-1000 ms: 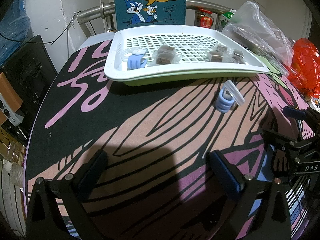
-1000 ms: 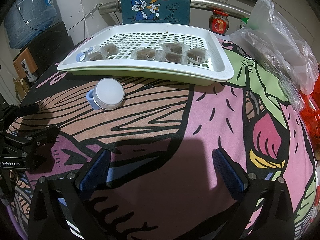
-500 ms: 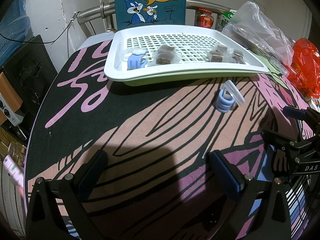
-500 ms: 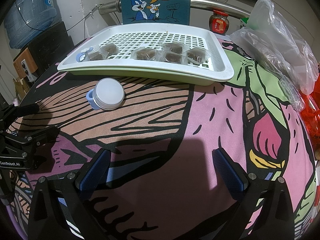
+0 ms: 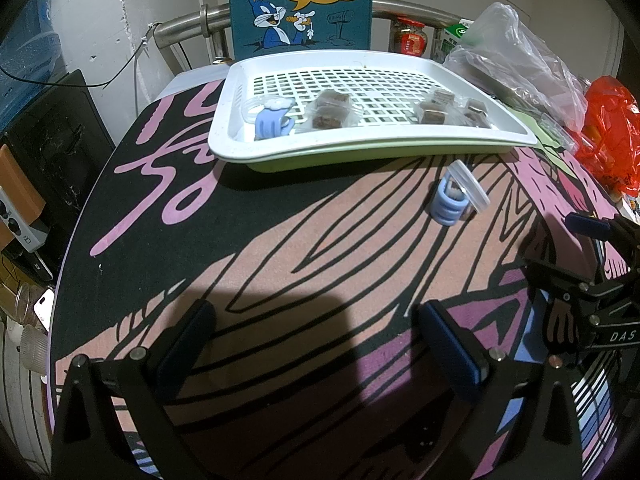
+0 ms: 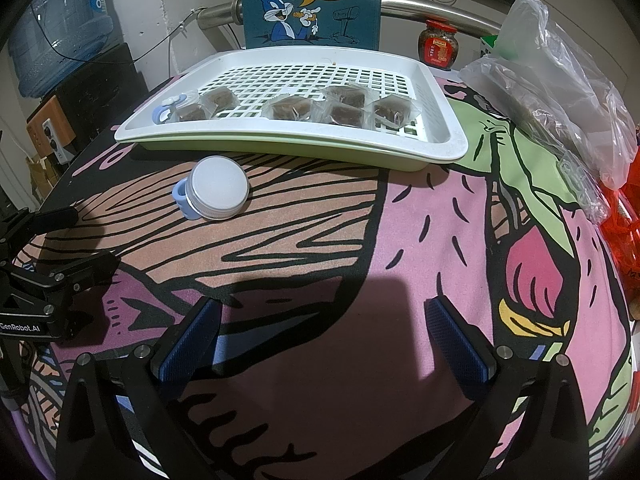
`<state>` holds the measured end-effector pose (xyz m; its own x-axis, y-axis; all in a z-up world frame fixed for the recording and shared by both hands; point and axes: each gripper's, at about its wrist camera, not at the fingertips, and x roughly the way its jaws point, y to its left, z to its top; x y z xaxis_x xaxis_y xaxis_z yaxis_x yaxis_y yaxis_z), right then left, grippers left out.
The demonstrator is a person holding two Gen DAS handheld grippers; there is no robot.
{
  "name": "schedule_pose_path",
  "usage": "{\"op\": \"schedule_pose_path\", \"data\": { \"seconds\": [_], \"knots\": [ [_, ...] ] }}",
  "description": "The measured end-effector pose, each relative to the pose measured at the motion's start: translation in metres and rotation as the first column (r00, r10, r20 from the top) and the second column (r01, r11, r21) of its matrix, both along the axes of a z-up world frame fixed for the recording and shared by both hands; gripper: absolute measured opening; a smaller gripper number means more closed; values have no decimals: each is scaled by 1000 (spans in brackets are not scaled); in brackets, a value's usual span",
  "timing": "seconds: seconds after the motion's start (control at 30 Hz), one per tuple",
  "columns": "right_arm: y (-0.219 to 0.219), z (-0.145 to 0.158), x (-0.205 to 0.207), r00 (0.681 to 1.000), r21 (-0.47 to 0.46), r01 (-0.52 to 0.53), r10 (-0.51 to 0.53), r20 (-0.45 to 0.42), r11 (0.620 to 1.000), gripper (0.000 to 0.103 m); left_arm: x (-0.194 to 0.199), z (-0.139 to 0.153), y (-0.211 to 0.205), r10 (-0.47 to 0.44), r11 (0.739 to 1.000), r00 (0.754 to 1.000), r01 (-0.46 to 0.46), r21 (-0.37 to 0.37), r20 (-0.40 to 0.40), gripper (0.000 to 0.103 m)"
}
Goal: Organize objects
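A white slotted tray (image 5: 400,146) (image 6: 448,136) on a green base stands at the back of the cartoon-print table. It holds several wrapped brown cubes (image 6: 292,109) (image 5: 332,110) and a small blue cup-shaped piece (image 5: 272,123) (image 6: 164,110) at its left end. A second blue piece with a round white lid (image 5: 456,196) (image 6: 214,189) lies on its side on the cloth just in front of the tray. My left gripper (image 5: 316,340) and my right gripper (image 6: 322,340) both stand open near the table's front, nothing between their fingers.
A blue "What's Up Doc?" sign (image 5: 300,4) stands behind the tray. Clear plastic bags (image 6: 560,76) and a red bag (image 5: 612,128) crowd the right side, with a red-lidded jar (image 6: 438,46) behind. A water jug (image 6: 60,28) sits off the table at left.
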<state>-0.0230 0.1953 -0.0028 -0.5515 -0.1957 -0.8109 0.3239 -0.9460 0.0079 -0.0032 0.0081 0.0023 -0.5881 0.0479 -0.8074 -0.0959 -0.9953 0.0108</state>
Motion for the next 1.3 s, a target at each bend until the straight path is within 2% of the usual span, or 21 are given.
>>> {"op": "schedule_pose_path", "data": {
  "seconds": [1.3],
  "knots": [
    [-1,0,1,1000,-5,5,-5,1,1000,103,-3,-1,1,9,1000,1000,-9,2,-1,103]
  ]
}}
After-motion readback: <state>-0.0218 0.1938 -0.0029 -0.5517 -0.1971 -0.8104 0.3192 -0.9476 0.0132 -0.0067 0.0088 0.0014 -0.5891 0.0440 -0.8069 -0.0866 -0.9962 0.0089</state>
